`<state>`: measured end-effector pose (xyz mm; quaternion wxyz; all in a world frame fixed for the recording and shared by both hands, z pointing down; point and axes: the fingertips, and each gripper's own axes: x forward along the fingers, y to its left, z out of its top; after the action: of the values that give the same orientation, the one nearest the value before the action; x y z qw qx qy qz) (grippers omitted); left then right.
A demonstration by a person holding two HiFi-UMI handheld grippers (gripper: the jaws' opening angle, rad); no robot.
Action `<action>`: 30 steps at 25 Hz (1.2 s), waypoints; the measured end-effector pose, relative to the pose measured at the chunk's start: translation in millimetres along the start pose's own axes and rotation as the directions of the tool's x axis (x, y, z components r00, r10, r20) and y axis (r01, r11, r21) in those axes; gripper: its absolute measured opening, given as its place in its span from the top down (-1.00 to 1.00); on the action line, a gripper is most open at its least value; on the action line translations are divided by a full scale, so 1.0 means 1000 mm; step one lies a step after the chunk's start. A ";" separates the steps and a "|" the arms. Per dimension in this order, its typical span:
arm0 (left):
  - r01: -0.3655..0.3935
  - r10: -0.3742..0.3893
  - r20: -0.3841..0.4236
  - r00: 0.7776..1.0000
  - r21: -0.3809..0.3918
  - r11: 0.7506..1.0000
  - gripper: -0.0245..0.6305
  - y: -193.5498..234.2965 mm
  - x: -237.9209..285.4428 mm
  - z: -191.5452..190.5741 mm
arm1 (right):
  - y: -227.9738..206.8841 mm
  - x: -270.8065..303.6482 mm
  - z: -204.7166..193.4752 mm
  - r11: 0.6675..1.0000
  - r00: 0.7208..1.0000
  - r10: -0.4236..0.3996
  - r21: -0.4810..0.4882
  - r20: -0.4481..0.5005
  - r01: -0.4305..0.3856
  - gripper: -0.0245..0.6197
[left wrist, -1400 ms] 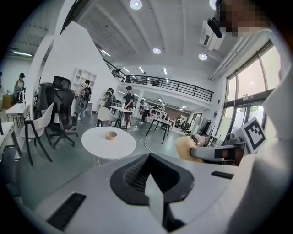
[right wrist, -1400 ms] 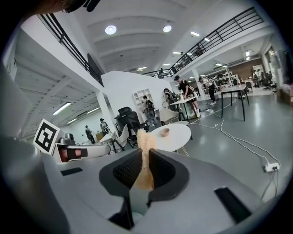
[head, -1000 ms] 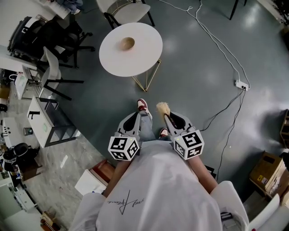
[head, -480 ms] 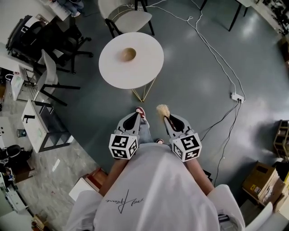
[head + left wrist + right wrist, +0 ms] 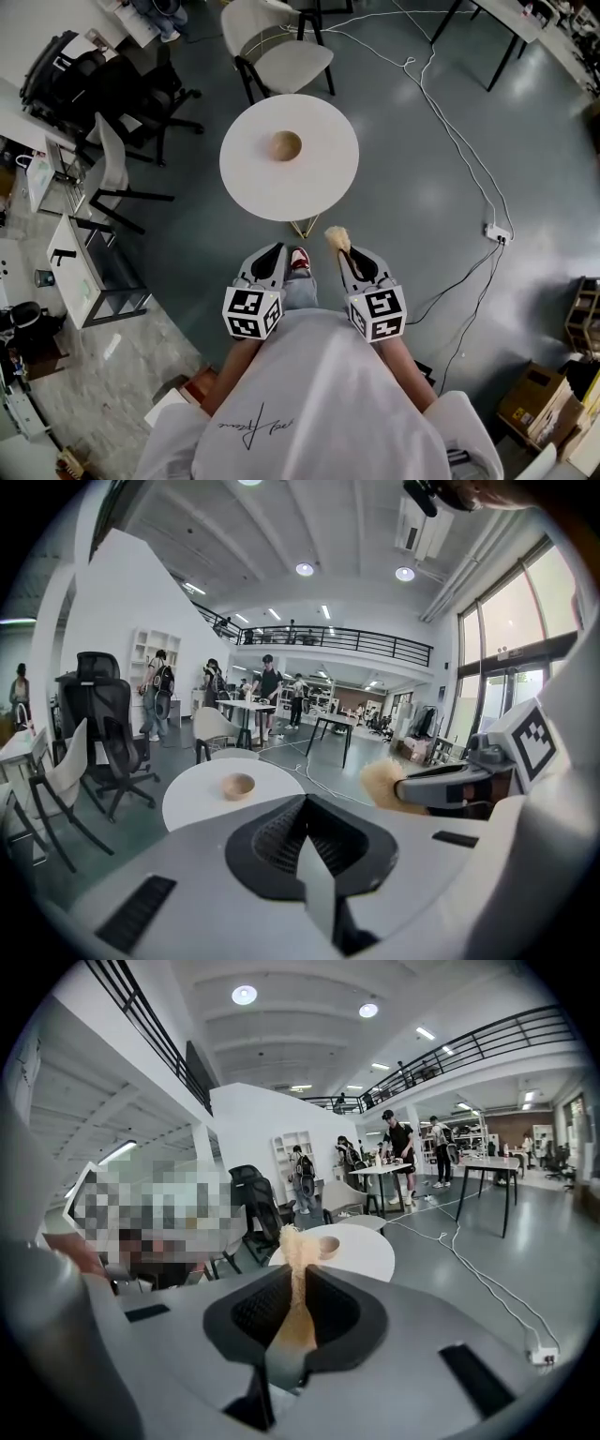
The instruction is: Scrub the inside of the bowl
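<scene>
R gripper (image 5: 347, 259) jaws clamped on scrubber (image 5: 335, 236), long axis fwd, tuft toward bowl (image 5: 286, 145). Bowl sat upright mid worktop (image 5: 328, 183), well apart. L gripper (image 5: 271, 255) jaws together, empty. Open floor (image 5: 412, 197) between.

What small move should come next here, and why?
Probably step closer to the round table: the wooden bowl on it lies ahead of both grippers. The right gripper is shut on a tan scrubber; the left gripper is shut, empty.

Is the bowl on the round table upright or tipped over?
Upright: the bowl sits on the white table, its hollow facing up in the head view.
</scene>
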<state>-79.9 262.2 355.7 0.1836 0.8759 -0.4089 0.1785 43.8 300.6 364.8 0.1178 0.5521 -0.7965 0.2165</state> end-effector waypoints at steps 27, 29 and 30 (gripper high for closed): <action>0.175 -0.179 -0.033 0.983 -0.098 0.980 0.91 0.136 0.088 0.067 | 0.004 0.173 0.079 1.000 0.998 0.005 -0.007 -0.061 -0.005 0.75; 0.167 -0.171 -0.039 0.985 -0.089 0.982 0.91 0.145 0.092 0.068 | 0.005 0.181 0.081 1.000 0.998 0.010 -0.004 -0.063 -0.010 0.74; 0.163 -0.167 -0.041 0.985 -0.084 0.983 0.91 0.149 0.093 0.068 | 0.005 0.185 0.082 1.000 0.998 0.011 -0.002 -0.064 -0.011 0.74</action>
<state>-128.8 80.9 366.2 0.2425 0.8942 -0.3371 0.1670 -23.5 110.2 370.3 0.1428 0.5403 -0.7957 0.2336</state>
